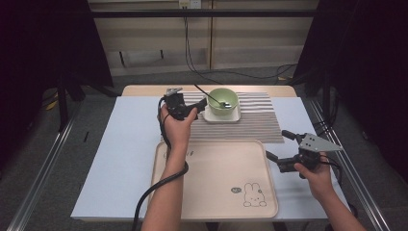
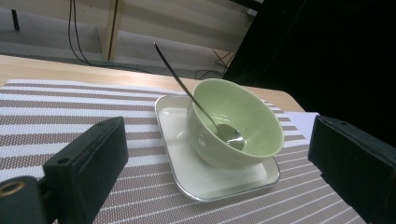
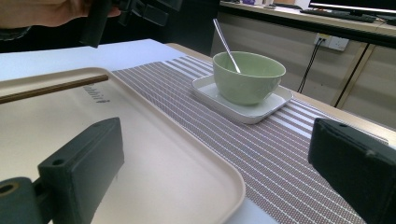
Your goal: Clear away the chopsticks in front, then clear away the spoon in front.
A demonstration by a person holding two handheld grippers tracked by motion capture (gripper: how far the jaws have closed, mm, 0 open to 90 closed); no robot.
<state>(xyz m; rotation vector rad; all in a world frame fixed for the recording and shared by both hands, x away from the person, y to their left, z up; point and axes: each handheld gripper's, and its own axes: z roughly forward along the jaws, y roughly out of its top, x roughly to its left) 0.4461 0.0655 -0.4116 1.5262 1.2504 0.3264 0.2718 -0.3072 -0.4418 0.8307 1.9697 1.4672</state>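
A pale green bowl (image 1: 223,101) with a metal spoon (image 1: 211,96) leaning in it stands on a white square plate (image 1: 222,117), on a striped placemat (image 1: 257,122). My left gripper (image 1: 187,102) is held just left of the bowl, open, with nothing between its jaws. In the left gripper view the bowl (image 2: 238,123), spoon (image 2: 196,98) and plate (image 2: 219,175) lie ahead between the spread jaws. My right gripper (image 1: 280,144) hovers open and empty by the right edge of the beige tray (image 1: 216,183). From there the bowl (image 3: 247,77) is far off.
The tray carries a rabbit print (image 1: 254,195) near its front right corner and lies on a light blue table cover (image 1: 120,144). The left forearm and its black cable cross the tray's left side. A thin brown streak (image 3: 51,88) shows on the tray; I cannot tell what it is.
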